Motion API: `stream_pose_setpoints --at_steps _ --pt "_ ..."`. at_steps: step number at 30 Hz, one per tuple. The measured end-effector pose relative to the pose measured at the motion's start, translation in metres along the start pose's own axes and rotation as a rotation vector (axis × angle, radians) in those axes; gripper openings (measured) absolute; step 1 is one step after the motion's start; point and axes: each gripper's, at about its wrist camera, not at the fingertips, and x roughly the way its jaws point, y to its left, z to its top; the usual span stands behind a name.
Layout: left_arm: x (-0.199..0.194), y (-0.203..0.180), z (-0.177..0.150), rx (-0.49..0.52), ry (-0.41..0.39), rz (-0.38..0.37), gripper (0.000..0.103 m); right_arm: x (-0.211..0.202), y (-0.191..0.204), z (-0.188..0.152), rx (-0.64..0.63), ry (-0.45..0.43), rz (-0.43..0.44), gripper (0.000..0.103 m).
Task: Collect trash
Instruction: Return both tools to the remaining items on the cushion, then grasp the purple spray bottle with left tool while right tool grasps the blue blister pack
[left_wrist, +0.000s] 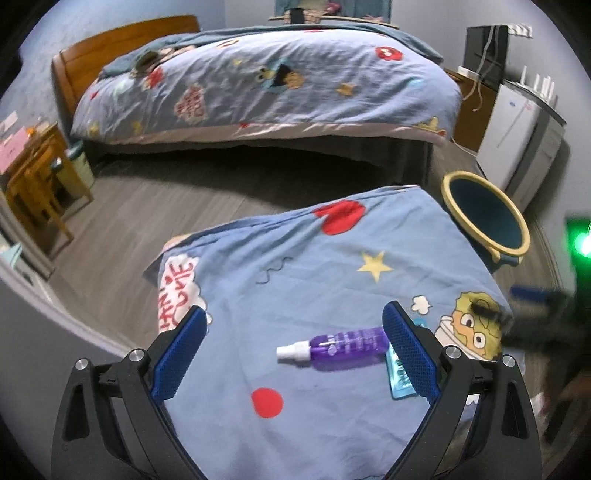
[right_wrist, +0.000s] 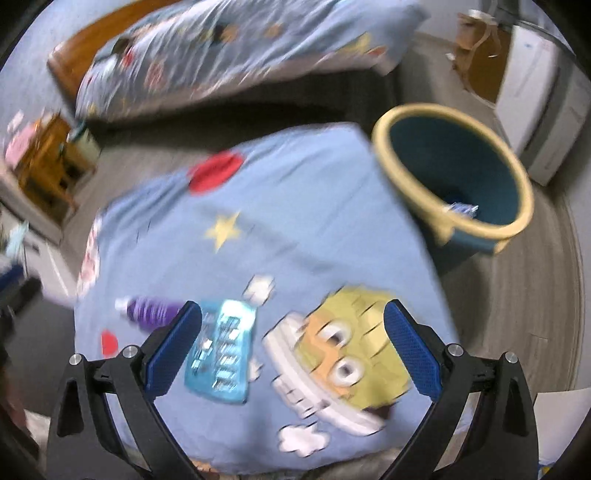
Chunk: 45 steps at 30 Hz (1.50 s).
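Lying side by side on the cloth-covered surface (left_wrist: 280, 280) were a purple spray bottle (left_wrist: 332, 347) and a blue packet (right_wrist: 223, 354); both tongs, left (left_wrist: 295, 354) and right (right_wrist: 293, 350), were spread empty. Blur suggested a mistimed grab nudging the packet from reach of the bin (right_wrist: 454, 173).

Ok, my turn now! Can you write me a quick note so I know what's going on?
Left gripper: open, empty, over the purple spray bottle.
Right gripper: open, empty, near the blue packet.
Both things lie on the blue cloth, side by side.
The bin stands off the cloth's far right corner.
Done: some wrapper seems to be in the bin.
Left: bottle and packet.
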Motion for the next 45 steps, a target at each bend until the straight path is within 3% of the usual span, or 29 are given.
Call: stream_pose_setpoints --at_steps 7,16,21,22,27,34,42,45 --pt "0.008 0.006 -0.004 0.015 0.026 0.001 0.095 0.039 0.045 -0.025 -0.111 0.078 -0.020 0.097" --pt "0.029 0.021 -0.006 -0.023 0.094 -0.013 0.095 0.072 0.068 -0.035 -0.206 0.128 -0.059 0.097" --pt "0.042 0.019 -0.007 -0.011 0.129 -0.016 0.095 0.077 0.065 -0.037 -0.217 0.141 -0.067 0.071" --pt "0.045 0.016 -0.007 -0.003 0.135 -0.018 0.095 0.075 0.062 -0.036 -0.208 0.141 -0.069 0.071" --pt "0.064 -0.003 -0.012 0.089 0.186 -0.038 0.095 0.073 0.044 -0.030 -0.144 0.139 -0.070 0.071" --pt "0.095 -0.045 -0.037 0.344 0.275 -0.011 0.095 0.066 0.009 -0.021 -0.023 0.130 -0.087 0.071" --pt "0.123 -0.063 -0.045 0.413 0.314 -0.018 0.093 0.055 -0.022 -0.019 0.093 0.111 -0.078 0.071" --pt "0.129 -0.072 -0.046 0.448 0.313 -0.034 0.087 0.056 -0.024 -0.015 0.101 0.103 -0.072 0.071"
